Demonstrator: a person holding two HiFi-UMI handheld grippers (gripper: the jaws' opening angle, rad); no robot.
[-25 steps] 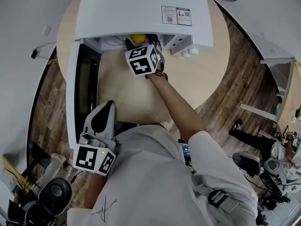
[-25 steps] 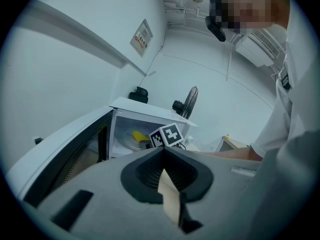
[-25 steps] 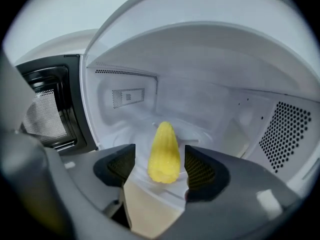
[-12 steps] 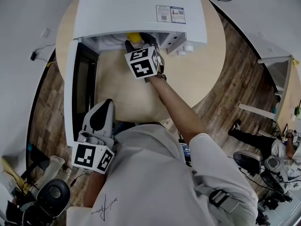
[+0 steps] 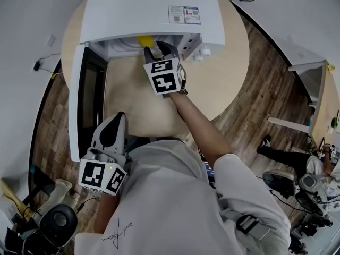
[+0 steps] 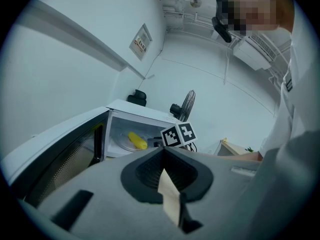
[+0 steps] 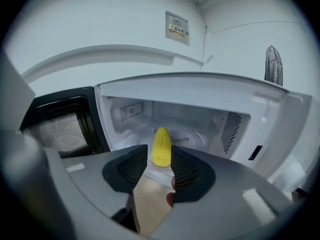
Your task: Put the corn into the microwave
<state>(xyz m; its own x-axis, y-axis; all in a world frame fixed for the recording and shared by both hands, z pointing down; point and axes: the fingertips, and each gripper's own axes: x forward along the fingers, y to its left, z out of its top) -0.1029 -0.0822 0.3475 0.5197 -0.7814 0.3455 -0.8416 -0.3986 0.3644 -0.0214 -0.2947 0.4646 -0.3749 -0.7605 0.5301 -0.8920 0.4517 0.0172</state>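
While its two jaws are closing, the right claw (image 5: 159, 50) has nothing in its grip. It sits at the open front of the microwave (image 5: 154, 9). The yellow corn (image 7: 161, 146) shows in the gap between the jaws, but it seems to lie just past the tips, not touching them. The corn is inside the microwave, on the round glass plate (image 6: 120, 143). The microwave door (image 5: 87, 100) stands wide open on the left side. The white microwave stands on a round wooden tabletop (image 5: 226, 84). The left claw (image 6: 163, 151) is down low, near the person's body and well apart from the corn. Its jaws are pressed together at the tips, with nothing between them.
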